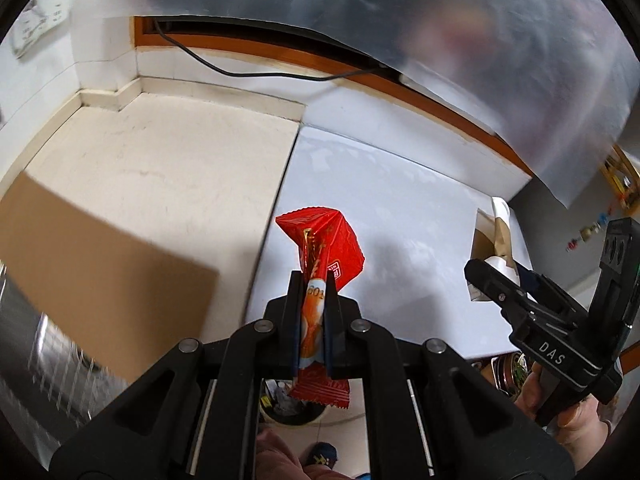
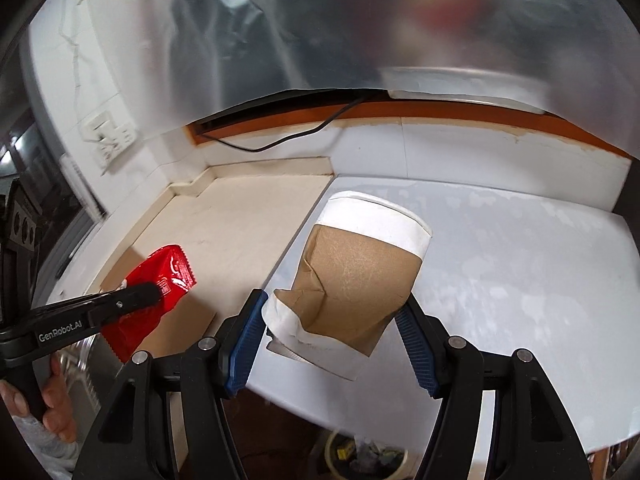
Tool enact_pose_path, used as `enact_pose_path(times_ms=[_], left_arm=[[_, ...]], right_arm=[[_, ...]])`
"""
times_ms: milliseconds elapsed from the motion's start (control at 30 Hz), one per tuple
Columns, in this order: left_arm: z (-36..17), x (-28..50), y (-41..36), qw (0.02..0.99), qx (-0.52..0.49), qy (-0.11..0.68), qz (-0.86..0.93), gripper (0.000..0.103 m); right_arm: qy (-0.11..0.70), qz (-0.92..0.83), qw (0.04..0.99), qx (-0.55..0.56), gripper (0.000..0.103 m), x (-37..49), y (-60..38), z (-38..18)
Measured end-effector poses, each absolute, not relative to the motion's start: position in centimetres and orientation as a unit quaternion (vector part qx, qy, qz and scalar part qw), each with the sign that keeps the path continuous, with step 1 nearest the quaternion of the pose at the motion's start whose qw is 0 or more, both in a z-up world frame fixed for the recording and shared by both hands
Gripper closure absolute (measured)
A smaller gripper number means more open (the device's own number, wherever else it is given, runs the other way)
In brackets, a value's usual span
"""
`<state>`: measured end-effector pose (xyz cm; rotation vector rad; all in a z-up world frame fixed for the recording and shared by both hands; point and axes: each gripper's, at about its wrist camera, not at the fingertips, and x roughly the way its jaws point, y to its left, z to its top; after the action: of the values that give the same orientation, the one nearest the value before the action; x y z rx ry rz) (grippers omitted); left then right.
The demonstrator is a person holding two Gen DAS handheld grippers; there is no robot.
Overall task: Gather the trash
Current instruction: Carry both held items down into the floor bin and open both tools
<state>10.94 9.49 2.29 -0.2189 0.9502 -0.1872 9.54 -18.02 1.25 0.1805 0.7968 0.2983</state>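
Your left gripper (image 1: 314, 280) is pinching the red wrapper (image 1: 324, 248), fingers (image 1: 294, 304) clamped tight on it, up over the white bench (image 1: 400, 200). Your right gripper (image 2: 336, 320) is holding the crushed paper cup (image 2: 360, 268), fingers clamped on its sides, w/ a bin (image 1: 288, 408) below.

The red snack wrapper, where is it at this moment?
The red snack wrapper is clamped in the shut jaws of the left gripper, in the air above the counter; the right wrist view shows it left of the crushed paper cup.
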Motion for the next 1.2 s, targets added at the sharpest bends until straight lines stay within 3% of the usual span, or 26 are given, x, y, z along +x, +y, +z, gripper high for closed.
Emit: enact_pose_path(times_ms=[200,467,800,1200], left_arm=[[1.7,3.1,6.5,0.881,-0.101,0.456,-0.083,0.098],[-3.4,-4.7,3.0,0.871,-0.078,0.481,-0.065,0.098],[-11.3,-8.5,1.3,0.851,-0.052,0.520,-0.046,0.098],[-28.0,-5.4,1.5,0.809,-0.080,0.581,-0.043,0.097]], right_arm=[[0.384,0.159,0.908,0.060,0.039,0.7,-19.8,1.2],[0.401,0.184,0.897,0.027,0.039,-8.1,-20.1,-3.4],[0.477,0.192,0.858,0.017,0.038,-13.4,-19.9,-13.7],[0.528,0.167,0.833,0.010,0.038,-12.3,-19.3,-30.1]])
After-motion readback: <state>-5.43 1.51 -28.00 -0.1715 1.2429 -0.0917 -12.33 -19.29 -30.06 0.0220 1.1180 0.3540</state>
